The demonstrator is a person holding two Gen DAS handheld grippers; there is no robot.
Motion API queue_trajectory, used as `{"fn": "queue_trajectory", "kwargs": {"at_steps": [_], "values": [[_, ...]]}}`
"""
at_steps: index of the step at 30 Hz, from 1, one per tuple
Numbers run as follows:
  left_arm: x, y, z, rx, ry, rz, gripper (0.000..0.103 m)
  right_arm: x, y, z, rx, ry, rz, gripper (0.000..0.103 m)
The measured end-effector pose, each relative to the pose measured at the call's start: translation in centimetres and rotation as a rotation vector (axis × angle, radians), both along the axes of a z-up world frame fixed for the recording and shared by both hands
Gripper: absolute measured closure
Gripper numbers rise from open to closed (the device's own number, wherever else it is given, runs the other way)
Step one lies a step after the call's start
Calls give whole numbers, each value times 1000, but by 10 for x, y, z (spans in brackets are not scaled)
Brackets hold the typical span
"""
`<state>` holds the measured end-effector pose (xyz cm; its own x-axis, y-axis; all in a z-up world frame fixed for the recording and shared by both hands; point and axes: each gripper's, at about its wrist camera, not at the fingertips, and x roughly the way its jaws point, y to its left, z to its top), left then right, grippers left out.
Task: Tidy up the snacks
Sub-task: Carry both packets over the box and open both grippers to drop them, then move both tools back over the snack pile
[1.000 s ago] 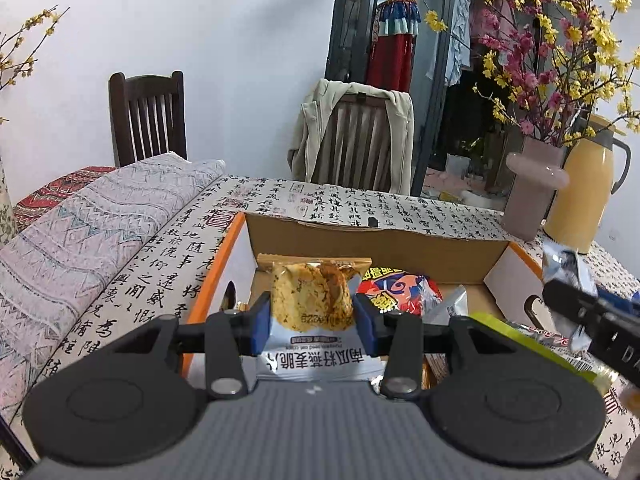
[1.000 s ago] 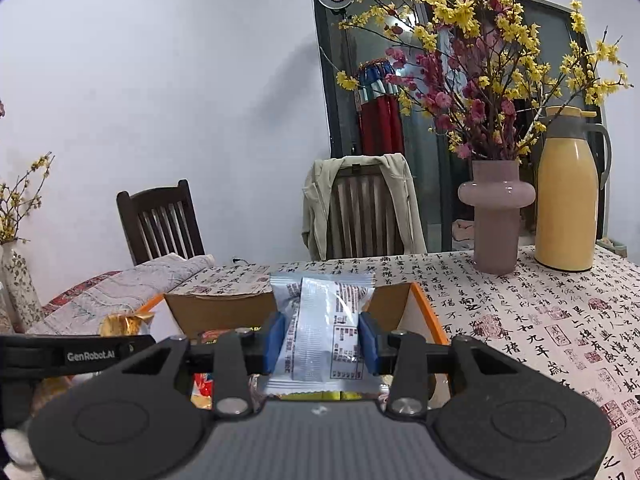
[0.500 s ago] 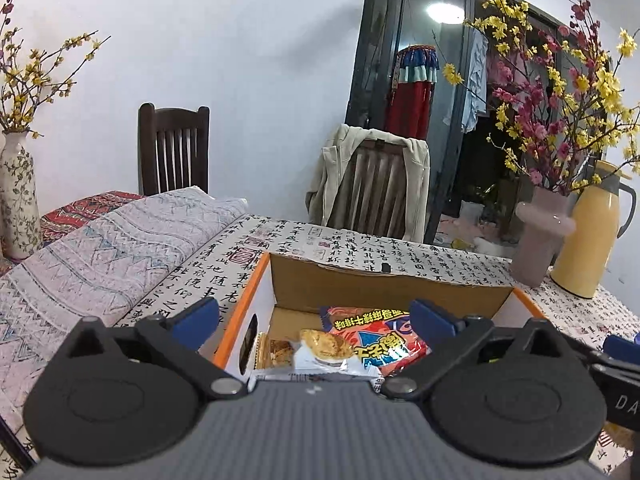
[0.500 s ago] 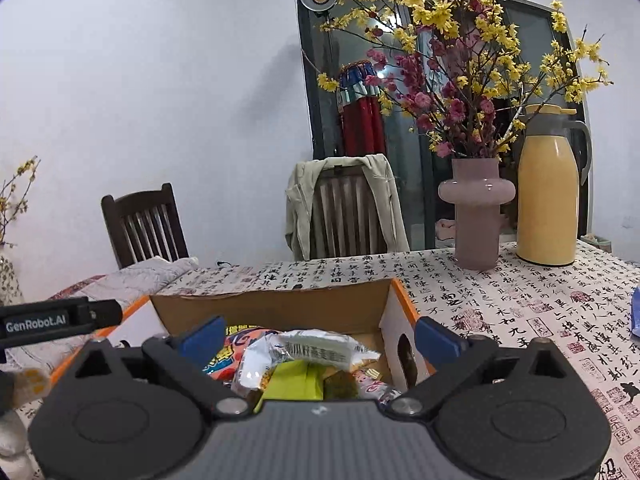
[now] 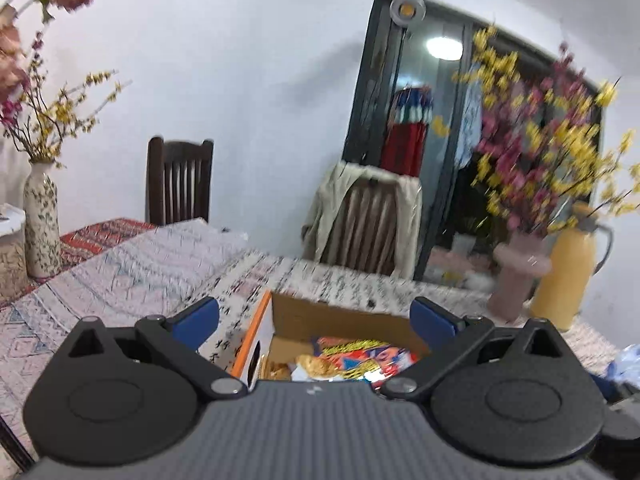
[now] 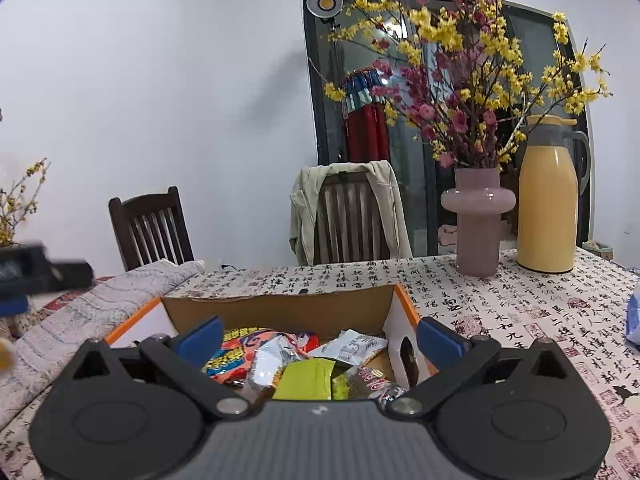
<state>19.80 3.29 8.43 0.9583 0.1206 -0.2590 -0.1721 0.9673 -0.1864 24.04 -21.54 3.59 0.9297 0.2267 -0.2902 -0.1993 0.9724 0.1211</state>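
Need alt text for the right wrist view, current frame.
Open right gripper hovers over a cardboard box of mixed snack packets on a calligraphy-print tablecloth. Behind stand a pink vase of blossoms and a yellow thermos.

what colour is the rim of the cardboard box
Orange along the top edge of the brown cardboard box, with white outer sides; clearest in the right wrist view.

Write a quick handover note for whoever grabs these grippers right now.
Left gripper: open, empty, over the cardboard box.
Right gripper: open, empty, over the same box.
In the box: an orange-red packet, a white packet, a green packet and others.
Left: a bluish wrapper lies on the table at right; box it if it is a snack.
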Motion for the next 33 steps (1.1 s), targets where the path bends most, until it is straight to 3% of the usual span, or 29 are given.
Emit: {"fn": "queue_trajectory", "kwargs": {"at_steps": [6,15,24,33], "values": [[-36,6,4,5,-2,-8,0,-42,1,1,-24,1,21,0],[-75,30,-25,34,78,23,0,-92,1,-27,-44,87,54,0],[-79,61,-70,50,174,50,0,-98,-4,-68,-17,191,55,1],[-68,72,-100,26,184,45,0,-97,-7,-69,13,184,51,0]]}}
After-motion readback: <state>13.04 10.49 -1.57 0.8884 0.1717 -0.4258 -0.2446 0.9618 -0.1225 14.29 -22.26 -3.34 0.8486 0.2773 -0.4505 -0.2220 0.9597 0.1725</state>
